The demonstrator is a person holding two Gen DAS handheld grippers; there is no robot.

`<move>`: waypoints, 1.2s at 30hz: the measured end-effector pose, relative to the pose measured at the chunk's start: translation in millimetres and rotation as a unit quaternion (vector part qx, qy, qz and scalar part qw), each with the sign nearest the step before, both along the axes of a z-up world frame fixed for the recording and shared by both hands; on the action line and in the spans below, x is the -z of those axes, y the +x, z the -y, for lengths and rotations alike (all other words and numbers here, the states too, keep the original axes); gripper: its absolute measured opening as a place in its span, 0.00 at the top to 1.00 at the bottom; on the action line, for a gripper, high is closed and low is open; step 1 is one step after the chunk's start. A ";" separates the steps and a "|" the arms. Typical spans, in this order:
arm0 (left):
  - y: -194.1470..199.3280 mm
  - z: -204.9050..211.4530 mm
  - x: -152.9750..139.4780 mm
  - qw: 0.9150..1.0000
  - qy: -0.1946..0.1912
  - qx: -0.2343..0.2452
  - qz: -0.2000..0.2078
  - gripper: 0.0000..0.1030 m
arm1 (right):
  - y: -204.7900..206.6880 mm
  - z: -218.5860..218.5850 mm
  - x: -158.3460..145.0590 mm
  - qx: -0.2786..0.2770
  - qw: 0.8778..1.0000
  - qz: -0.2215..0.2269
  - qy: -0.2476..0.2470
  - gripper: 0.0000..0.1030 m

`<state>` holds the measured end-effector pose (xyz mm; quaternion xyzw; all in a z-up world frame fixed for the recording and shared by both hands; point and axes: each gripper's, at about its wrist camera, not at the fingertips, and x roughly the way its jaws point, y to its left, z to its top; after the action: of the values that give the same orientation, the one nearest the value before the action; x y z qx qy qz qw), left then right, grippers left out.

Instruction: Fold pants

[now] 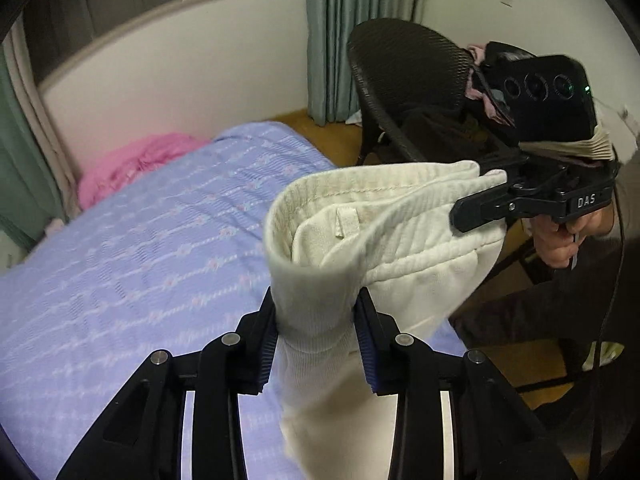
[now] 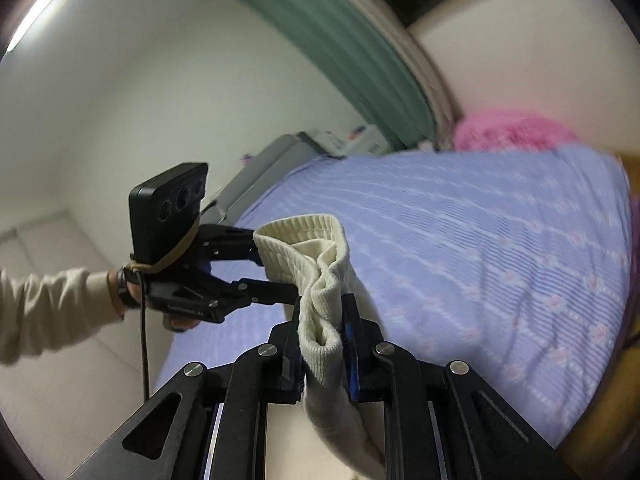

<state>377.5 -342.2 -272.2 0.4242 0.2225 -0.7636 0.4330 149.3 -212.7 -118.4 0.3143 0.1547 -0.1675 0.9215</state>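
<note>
Above the lilac bedspread (image 1: pixel 132 264), cream pants (image 1: pixel 360 240) hang off the bed by their waistband. Left gripper (image 1: pixel 316 344) is clamped on one bunched end of the waistband; right gripper (image 2: pixel 320 344) is clamped on the other. Pink bundle (image 1: pixel 132 164) lies at the bedspread's far end, black chair (image 1: pixel 404 76) beyond its edge.
</note>
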 end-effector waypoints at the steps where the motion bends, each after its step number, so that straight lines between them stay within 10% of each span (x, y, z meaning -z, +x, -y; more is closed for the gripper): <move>1: -0.5 -24.6 -3.3 1.000 -0.010 -0.001 0.006 0.65 | 2.9 -26.8 -7.3 -0.005 1.000 -0.007 -0.018 0.83; 10: 1.7 -213.4 54.2 0.987 -0.105 0.008 0.119 0.65 | 48.6 -236.5 8.8 -0.038 0.981 -0.095 -0.167 0.83; 15: -0.8 -285.2 135.2 0.958 -0.191 -0.002 0.212 0.65 | 81.9 -325.2 78.2 -0.038 0.938 -0.174 -0.297 0.83; 22: 3.2 -333.6 217.8 0.936 -0.212 0.039 0.279 0.65 | 107.1 -389.0 165.0 -0.063 0.899 -0.238 -0.363 0.83; 29: 5.2 -350.4 236.1 0.925 -0.215 0.072 0.306 0.63 | 116.8 -420.8 207.5 -0.079 0.861 -0.290 -0.410 0.81; 33: 9.1 -351.0 225.8 0.932 -0.194 0.059 0.300 0.63 | 112.5 -448.1 217.3 -0.119 0.820 -0.313 -0.465 0.51; 36: 13.1 -359.7 211.5 0.938 -0.173 0.036 0.298 0.63 | 100.5 -457.0 203.6 -0.135 0.830 -0.303 -0.449 0.48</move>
<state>390.6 17.4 -483.7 0.5583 -0.0680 -0.6441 0.5185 249.8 244.4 -321.9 -0.2242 0.3747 -0.1789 0.8816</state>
